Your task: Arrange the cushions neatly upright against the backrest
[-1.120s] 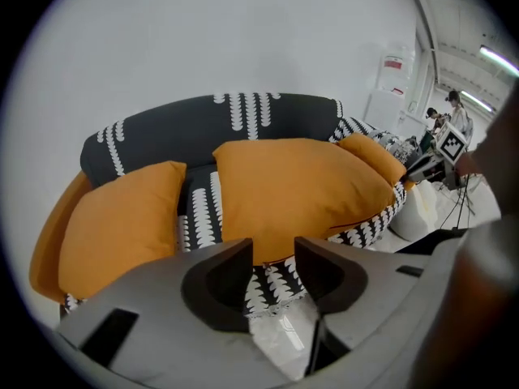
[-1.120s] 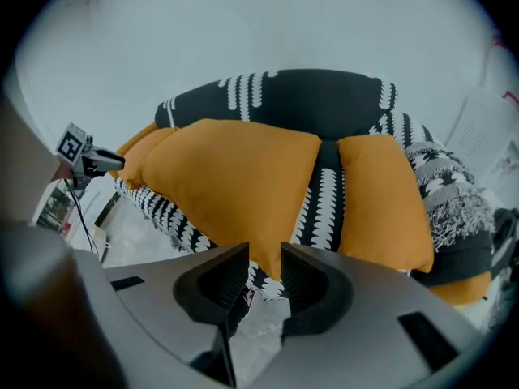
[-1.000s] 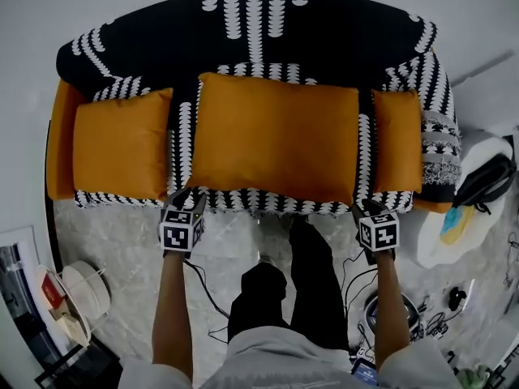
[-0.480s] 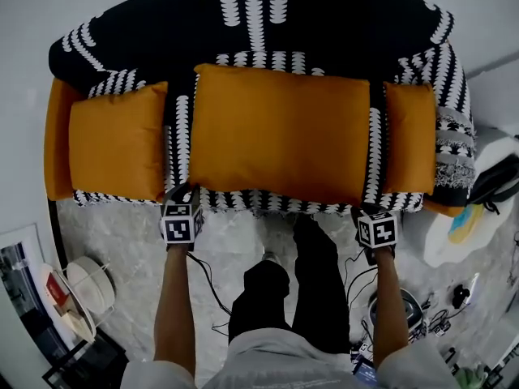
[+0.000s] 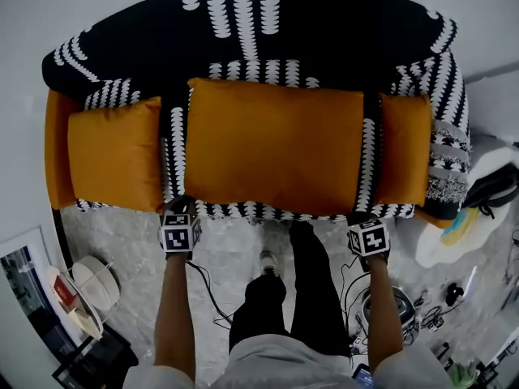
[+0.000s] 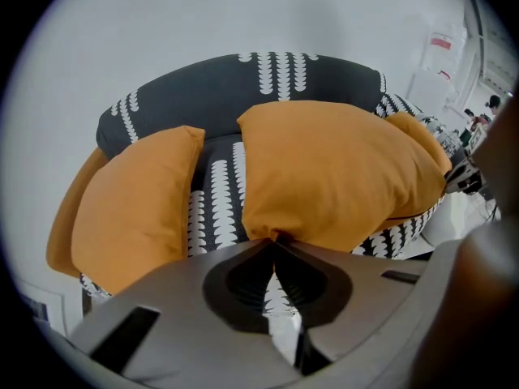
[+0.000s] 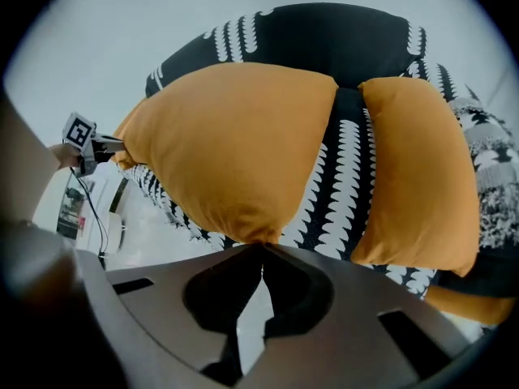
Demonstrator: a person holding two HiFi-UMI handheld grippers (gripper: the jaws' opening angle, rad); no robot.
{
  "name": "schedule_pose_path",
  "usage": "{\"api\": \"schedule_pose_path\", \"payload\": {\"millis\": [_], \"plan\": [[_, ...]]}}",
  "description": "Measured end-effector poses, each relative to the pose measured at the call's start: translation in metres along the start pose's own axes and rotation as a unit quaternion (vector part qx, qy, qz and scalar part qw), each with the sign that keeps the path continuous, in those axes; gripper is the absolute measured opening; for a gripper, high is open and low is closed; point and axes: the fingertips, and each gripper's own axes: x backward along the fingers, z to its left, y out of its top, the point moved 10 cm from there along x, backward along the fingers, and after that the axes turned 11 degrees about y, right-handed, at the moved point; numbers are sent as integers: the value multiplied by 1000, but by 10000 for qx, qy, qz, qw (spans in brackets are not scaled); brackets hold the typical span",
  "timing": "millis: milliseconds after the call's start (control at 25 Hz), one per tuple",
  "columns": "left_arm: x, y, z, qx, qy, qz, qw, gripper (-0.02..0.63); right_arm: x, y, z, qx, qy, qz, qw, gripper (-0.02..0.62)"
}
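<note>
Pale marbled floor (image 5: 231,254) is seen below the sofa's front edge. At that edge the left gripper (image 6: 272,240) and the right gripper (image 7: 261,246) are each pinched onto a front corner of the big orange cushion (image 5: 276,148); their jaws have just been closing, and orange fabric is caught between them. The cushion lies flat on the seat of the black-and-white patterned sofa (image 5: 340,43), between a smaller left cushion (image 5: 113,162) and a smaller right cushion (image 5: 404,148). The grasp is judged complete. Next, both corners should be lifted together and the cushion tipped up against the backrest (image 5: 243,23). It looks plump and soft, so sagging between the grips is likely.
</note>
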Motion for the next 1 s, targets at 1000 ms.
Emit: {"api": "schedule_pose_path", "payload": {"millis": [1000], "plan": [[62,209,50,848,577,-390,9940,21,181,189,-4,532,452,-706,9951,8]]}}
